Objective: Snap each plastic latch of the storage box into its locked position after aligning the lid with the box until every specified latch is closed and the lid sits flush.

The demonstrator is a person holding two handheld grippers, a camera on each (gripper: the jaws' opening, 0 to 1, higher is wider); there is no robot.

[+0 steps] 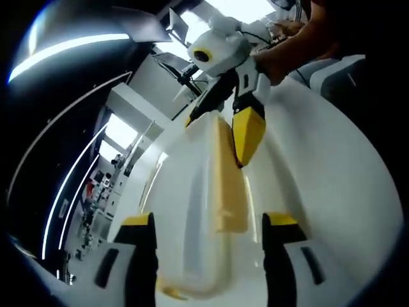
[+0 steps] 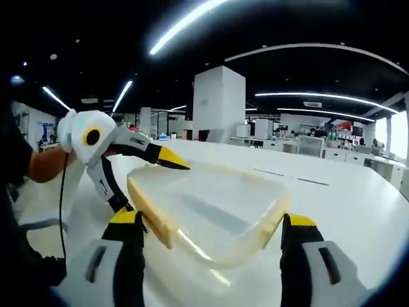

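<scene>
**Grippers bracket the lid for alignment**

Right gripper (image 2: 211, 240), jaws spread, straddles the near edge of the translucent lid (image 2: 211, 211), apparently steadying it. The left gripper (image 1: 208, 243) is likewise spread either side of the lid's yellowish rim (image 1: 229, 192). The lid lies on the white worktop (image 2: 345, 185). Beyond, an open office recedes; no latch is identifiable.

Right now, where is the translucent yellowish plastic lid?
In the right gripper view, the translucent yellowish plastic lid sits above the white table, between the right gripper jaws, with the left gripper at its left edge.
</scene>
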